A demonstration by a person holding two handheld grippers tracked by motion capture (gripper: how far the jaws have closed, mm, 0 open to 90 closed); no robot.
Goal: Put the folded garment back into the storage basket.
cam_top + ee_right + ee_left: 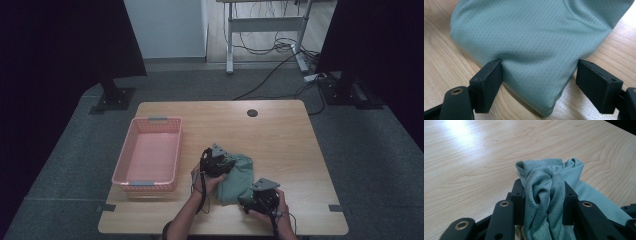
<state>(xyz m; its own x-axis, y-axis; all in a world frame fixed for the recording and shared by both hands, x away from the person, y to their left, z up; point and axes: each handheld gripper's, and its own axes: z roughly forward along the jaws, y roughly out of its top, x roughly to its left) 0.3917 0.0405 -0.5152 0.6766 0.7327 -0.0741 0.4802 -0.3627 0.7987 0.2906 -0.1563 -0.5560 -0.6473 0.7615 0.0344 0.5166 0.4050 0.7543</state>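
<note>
Item 1: green mesh cloth, a perforated sports fabric, bunched into a soft heap on the near half of my surface, right of centre and between my 2 hands. In the left gripper view a gathered ridge of the cloth stands up in folds; in the right gripper view a smooth, rounded corner of the cloth lies flat on the wood.

Item 2: my left tongs, at the heap's far-left edge. They are clamped tight on the gathered ridge; the fabric fills the gap between the 2 black jaws and bulges above them.

Item 3: my right tongs, at the heap's near-right edge. They stand wide, the 2 jaws straddling the rounded corner. The left jaw sits right against the fabric's edge; the right jaw stands just clear of it. Nothing is gripped.

Item 4: pink basket, plastic lattice walls, on the left part of the surface, apart from the cloth.

Item 5: round black grommet, set in the far edge of the surface, well away from the heap.
</note>
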